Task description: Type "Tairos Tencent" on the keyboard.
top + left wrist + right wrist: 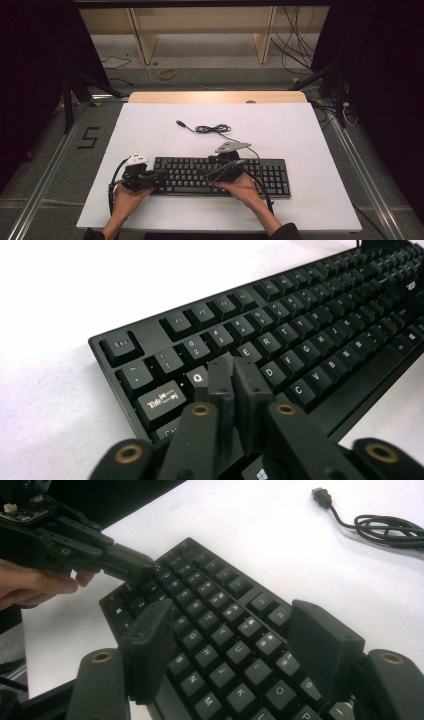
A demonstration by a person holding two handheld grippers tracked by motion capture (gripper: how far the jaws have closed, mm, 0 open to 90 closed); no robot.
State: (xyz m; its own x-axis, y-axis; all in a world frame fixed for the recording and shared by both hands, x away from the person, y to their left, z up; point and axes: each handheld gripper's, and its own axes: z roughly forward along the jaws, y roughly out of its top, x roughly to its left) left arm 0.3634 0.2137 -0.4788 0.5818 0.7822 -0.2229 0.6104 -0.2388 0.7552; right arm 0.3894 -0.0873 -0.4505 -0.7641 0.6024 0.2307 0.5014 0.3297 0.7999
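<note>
Black keyboard (pixel 220 176) lies flat at lower centre of the white surface (pixel 150 125), its cable (pixel 212 129) coiled above it. Left hand-held gripper (pixel 234 365) has its jaws pressed together, nothing between them, tips down on the W key area beside Q (pixel 198 376). Right hand-held gripper (pixel 235 640) hovers spread wide over the middle letter keys, holding nothing. Risks, as I judge: closed tips could slide off and hit a neighbouring key; the right's wide jaws could catch two keys at once; a hard push could shift the keyboard.
</note>
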